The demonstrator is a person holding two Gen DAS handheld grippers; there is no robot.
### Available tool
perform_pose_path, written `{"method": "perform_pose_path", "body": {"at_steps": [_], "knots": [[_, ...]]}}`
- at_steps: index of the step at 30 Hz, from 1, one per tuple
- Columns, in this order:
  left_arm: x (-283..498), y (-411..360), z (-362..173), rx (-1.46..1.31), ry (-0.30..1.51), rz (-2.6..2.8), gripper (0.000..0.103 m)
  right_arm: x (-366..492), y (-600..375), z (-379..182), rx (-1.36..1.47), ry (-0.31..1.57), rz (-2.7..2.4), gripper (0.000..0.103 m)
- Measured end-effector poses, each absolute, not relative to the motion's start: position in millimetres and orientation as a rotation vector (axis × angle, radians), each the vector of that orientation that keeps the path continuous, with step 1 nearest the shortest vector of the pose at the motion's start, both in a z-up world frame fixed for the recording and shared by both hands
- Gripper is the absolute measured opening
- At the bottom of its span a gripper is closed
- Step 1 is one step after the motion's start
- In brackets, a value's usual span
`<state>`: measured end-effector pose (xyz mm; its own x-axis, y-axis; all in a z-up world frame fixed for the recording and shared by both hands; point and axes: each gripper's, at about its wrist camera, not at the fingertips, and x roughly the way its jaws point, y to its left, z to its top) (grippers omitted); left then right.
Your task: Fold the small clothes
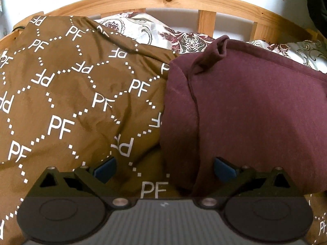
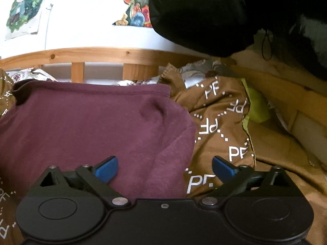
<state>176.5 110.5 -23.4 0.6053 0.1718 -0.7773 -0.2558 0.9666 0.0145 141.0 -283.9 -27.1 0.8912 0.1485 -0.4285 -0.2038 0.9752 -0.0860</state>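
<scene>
Left gripper (image 1: pixel 165 168): jaws spread wide, nothing between the blue pads (image 1: pixel 106 168). The maroon garment (image 1: pixel 241 110) lies ahead and to its right on the brown PF-print cover (image 1: pixel 67 94); the garment's left edge reaches between the fingers. Only this view shows the paisley fabric (image 1: pixel 184 38) beyond, under the wooden rail (image 1: pixel 167 2).

Right gripper (image 2: pixel 164 168): jaws also wide apart, empty. Garment (image 2: pixel 87 120) ahead and to its left. Only here: a lime-green item (image 2: pixel 257 106) far right, a black mass (image 2: pixel 204 16) overhead, wall pictures (image 2: pixel 22 6)
</scene>
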Motion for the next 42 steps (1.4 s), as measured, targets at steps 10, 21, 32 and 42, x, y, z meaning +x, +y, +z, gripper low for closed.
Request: {"method": "perform_pose_path", "body": {"at_steps": [10,21,32,42], "knots": [[176,106,-21,-0.06,0.901,0.25,0.102,181,-272,-34,-0.047,0.461,0.294,0.047],[185,107,-26,-0.067,0.9,0.25,0.102,194,-285,-43,0.032,0.542,0.301,0.002],[189,114,-27,-0.109,0.882,0.238,0.102,184,-290,-42,0.025,0.536,0.277,0.003],[196,111,-29,-0.116,0.884,0.236,0.102,176,-286,-40,-0.024,0.474,0.273,0.049]]}}
